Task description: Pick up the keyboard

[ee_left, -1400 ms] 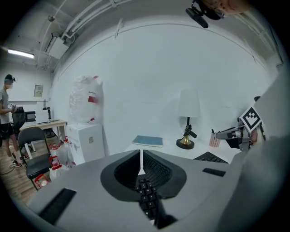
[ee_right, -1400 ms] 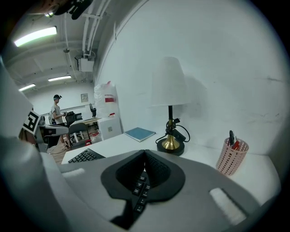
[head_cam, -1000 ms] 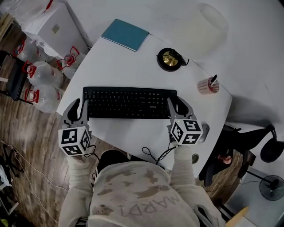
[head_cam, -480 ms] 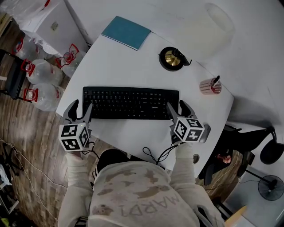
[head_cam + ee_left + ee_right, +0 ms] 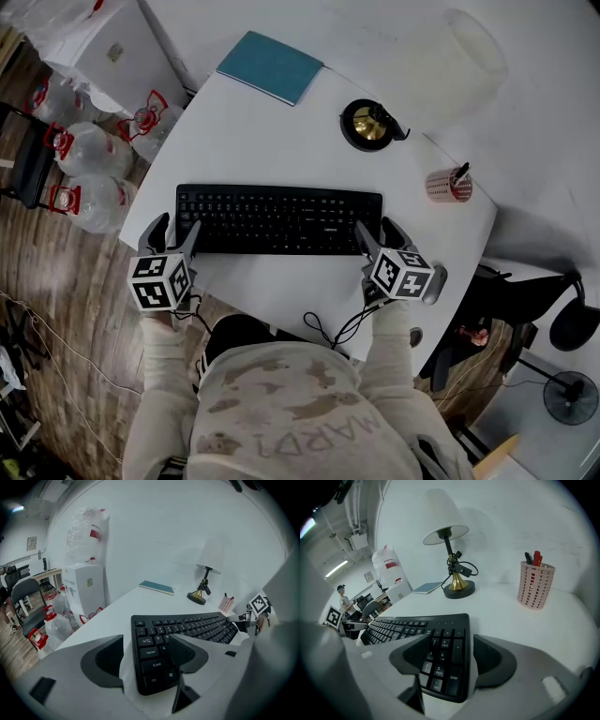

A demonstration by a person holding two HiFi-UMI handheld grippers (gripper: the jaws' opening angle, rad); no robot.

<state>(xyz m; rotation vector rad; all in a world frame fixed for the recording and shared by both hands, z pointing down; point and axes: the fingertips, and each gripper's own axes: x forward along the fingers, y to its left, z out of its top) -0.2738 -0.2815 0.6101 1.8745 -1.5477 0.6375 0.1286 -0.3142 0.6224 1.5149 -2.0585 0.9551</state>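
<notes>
A black keyboard lies flat on the white table. My left gripper straddles its left end, and its jaws are opening. In the left gripper view the keyboard's corner sits between the pads of that gripper with a white gap beside the left pad. My right gripper straddles the right end, jaws also opening. In the right gripper view the number pad lies between the spread pads of that gripper, not pressed.
A brass-based lamp and a teal notebook stand beyond the keyboard. A pink pen holder is at the right. A black cable hangs off the near table edge. Water bottles stand on the floor at the left.
Both grippers have sunk toward the table at the keyboard's two ends, and their jaws have spread wider. The keyboard rests on the table.
</notes>
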